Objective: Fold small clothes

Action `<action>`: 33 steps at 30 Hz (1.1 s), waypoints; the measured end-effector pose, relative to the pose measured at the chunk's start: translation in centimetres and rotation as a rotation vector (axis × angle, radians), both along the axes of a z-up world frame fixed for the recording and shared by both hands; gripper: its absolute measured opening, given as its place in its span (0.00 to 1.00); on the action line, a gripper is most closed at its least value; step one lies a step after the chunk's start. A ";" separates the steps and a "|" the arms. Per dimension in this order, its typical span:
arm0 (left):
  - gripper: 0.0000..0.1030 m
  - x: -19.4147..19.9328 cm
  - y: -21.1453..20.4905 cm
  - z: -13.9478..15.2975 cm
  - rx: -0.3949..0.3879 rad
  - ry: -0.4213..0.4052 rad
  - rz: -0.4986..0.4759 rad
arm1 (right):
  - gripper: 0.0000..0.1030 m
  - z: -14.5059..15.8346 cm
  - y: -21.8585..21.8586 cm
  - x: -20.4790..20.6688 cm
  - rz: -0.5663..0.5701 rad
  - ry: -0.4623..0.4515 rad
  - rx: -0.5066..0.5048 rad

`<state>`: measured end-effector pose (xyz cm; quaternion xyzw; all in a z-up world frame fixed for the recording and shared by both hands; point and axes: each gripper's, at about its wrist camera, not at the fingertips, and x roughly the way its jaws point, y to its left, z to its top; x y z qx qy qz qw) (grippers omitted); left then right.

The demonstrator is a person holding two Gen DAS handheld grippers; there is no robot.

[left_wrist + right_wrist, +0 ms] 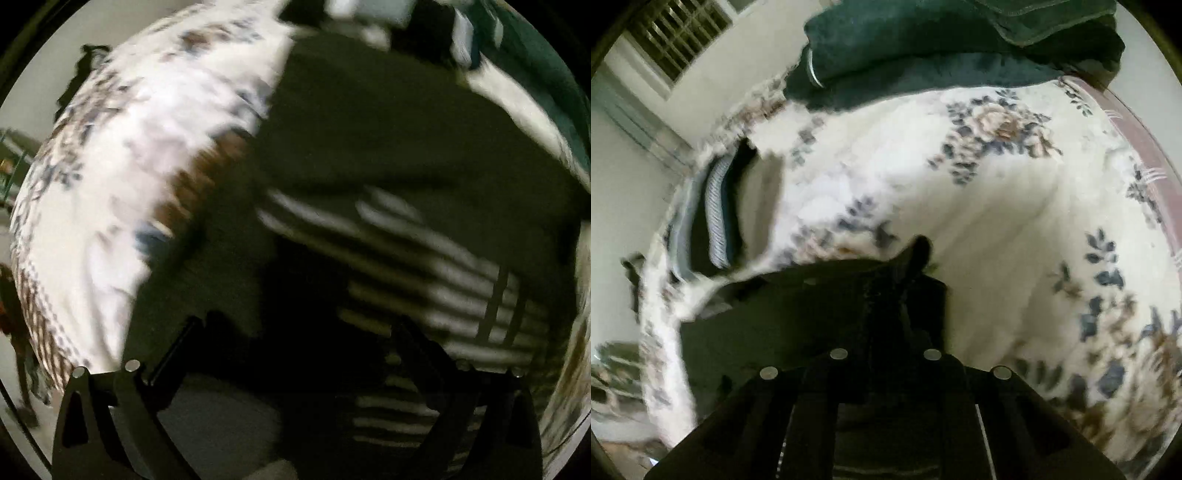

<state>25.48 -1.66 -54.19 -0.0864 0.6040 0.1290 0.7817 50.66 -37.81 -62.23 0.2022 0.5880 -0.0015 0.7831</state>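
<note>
Under our left gripper (295, 369) — jaws wide, empty — lies the dark striped garment (424, 266); our right gripper (908, 280) pinches its corner.

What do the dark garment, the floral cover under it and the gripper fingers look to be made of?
Dark garment: soft matte cloth, probably knit; it folds and peaks limply where the right gripper pinches it, with pale stripes in the left view.
Floral cover: seemingly plush, fleece-like fabric with a printed flower pattern and soft ridges.
Left gripper fingers: rigid matte black, likely plastic, with shiny metal pins.
</note>
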 end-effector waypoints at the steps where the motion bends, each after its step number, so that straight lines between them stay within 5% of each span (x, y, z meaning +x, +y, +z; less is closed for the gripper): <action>1: 1.00 0.4 1.0 0.3 -0.019 -0.007 0.025 | 0.17 -1.7 -0.4 -0.1 -0.007 0.088 0.032; 3: 1.00 1.7 3.0 0.4 -0.091 -0.014 0.087 | 0.19 -3.7 -1.4 -1.3 -0.080 0.160 0.108; 5: 1.00 3.8 3.5 0.1 -0.137 -0.021 0.137 | 0.42 -4.3 -2.4 -2.9 -0.164 0.174 0.195; 8: 1.00 7.5 4.3 -0.1 -0.136 -0.054 0.185 | 0.42 -4.2 -1.8 -4.1 -0.243 0.144 0.303; 13: 1.00 13.5 1.4 -0.6 0.026 -0.056 0.053 | 0.42 -3.6 4.5 -0.8 -0.091 0.075 0.275; 15: 1.00 14.1 0.3 -2.1 0.092 -0.002 -0.017 | 0.42 -4.9 8.6 1.5 0.057 0.103 0.143; 20: 1.00 8.4 -0.3 -3.2 0.113 0.067 -0.095 | 0.42 -7.2 12.6 -0.1 0.261 0.210 -0.029; 25: 1.00 3.0 -0.4 -3.2 0.116 0.132 -0.086 | 0.42 -7.1 11.5 -6.0 0.311 0.324 0.013; 33: 1.00 1.3 0.4 0.0 0.118 0.073 -0.033 | 0.45 -2.6 0.7 -6.9 -0.046 0.211 0.250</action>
